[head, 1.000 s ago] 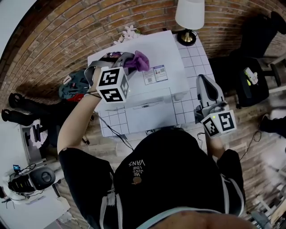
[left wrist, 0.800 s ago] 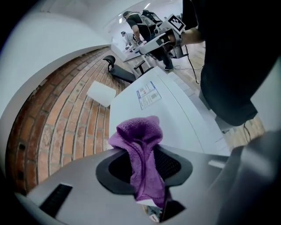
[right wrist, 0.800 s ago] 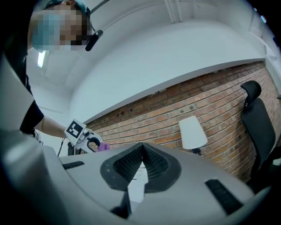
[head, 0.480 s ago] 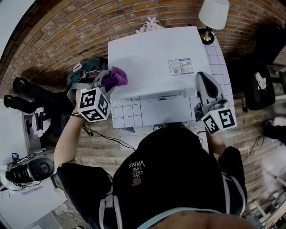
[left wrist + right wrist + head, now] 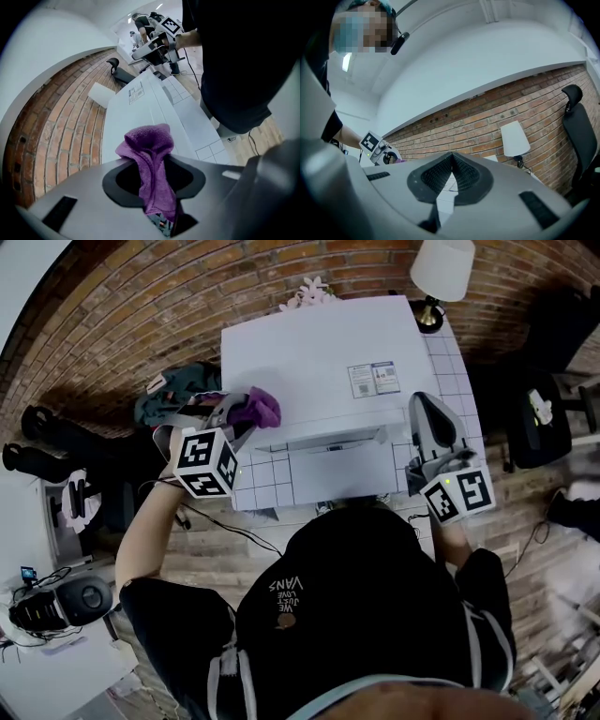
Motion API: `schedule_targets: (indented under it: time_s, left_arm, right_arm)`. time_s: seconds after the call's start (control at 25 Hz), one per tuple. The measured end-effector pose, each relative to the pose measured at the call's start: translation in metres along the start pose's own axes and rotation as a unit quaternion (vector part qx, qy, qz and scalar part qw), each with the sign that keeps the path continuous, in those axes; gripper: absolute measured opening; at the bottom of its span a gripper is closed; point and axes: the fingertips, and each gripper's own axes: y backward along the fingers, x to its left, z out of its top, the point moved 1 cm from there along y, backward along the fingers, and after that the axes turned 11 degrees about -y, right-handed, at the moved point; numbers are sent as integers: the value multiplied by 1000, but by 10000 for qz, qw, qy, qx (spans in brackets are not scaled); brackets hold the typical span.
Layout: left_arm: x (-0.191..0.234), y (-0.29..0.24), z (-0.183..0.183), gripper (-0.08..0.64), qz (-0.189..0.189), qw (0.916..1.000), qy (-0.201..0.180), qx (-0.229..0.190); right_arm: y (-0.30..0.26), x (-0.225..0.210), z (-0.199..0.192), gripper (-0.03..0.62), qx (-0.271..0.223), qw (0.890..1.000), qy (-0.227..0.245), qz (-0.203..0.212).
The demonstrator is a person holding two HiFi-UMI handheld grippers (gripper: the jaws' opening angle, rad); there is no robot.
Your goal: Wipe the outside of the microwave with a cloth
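I count one microwave (image 5: 319, 343) on the tiled table (image 5: 262, 488), with one lamp (image 5: 442, 266) at its right rear; my left gripper (image 5: 242, 413) is clenched on the single purple cloth (image 5: 260, 407) at the microwave's top left front corner, seemingly touching it; my right gripper (image 5: 427, 409) hangs beside the right side, jaws pressed together on nothing.

Black short-sleeved shirt (image 5: 375, 615), white lettering (image 5: 286, 593), grey left gripper (image 5: 242, 409), grey right gripper (image 5: 424, 401), black-and-white marker cubes (image 5: 204, 462)

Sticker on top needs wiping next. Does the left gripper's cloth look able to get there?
Probably yes: left gripper holds the cloth at the microwave's left edge, only bare top before the sticker.
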Motion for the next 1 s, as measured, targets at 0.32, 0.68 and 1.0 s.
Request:
schedule_targets:
  time_s: [0.32,0.68,1.0]
  left_arm:
    - [52,-42,102,133,27,9950,-754,-653]
    - [105,-83,224,133,-1,9791,-1573,-1288]
    - [122,-103,293,133,-106,9654,-2068,-1585]
  right_arm:
    - [30,-48,24,-3,-135,9992,10,-387]
    - [66,-107,51,-3,-303,9961,49,-832]
    - [80,-139,60,-3,-372,9944,5,-993]
